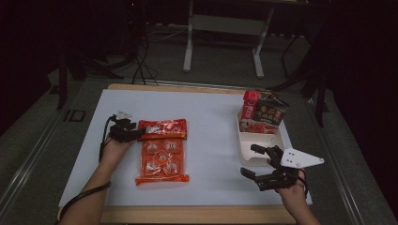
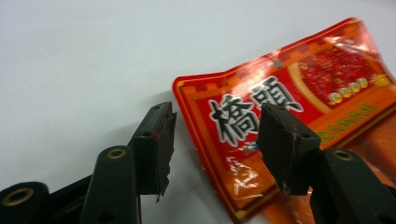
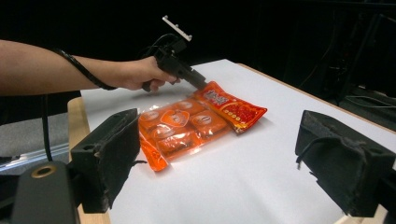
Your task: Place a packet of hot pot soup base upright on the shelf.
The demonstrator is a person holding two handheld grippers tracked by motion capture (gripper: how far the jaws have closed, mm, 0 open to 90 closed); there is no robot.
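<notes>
A red sauce packet [image 1: 164, 127] with large printed characters lies flat on the white table, just beyond an orange multi-pack of sachets [image 1: 162, 161]. My left gripper [image 1: 140, 132] reaches the packet's left end from the left. In the left gripper view its jaws [image 2: 215, 126] stand apart around the near corner of the red packet [image 2: 280, 102]: one pad hovers over the printed face, the other over bare table, and neither presses on it. My right gripper [image 1: 248, 159] rests near the table's front right, wide open [image 3: 219, 140] and holding nothing.
A white tray [image 1: 260, 140] stands at the right of the table, just beyond the right gripper, with a red carton [image 1: 250, 105] and a dark packet [image 1: 273, 112] upright at its far end. The table's wooden front edge [image 1: 187, 214] runs close to both hands.
</notes>
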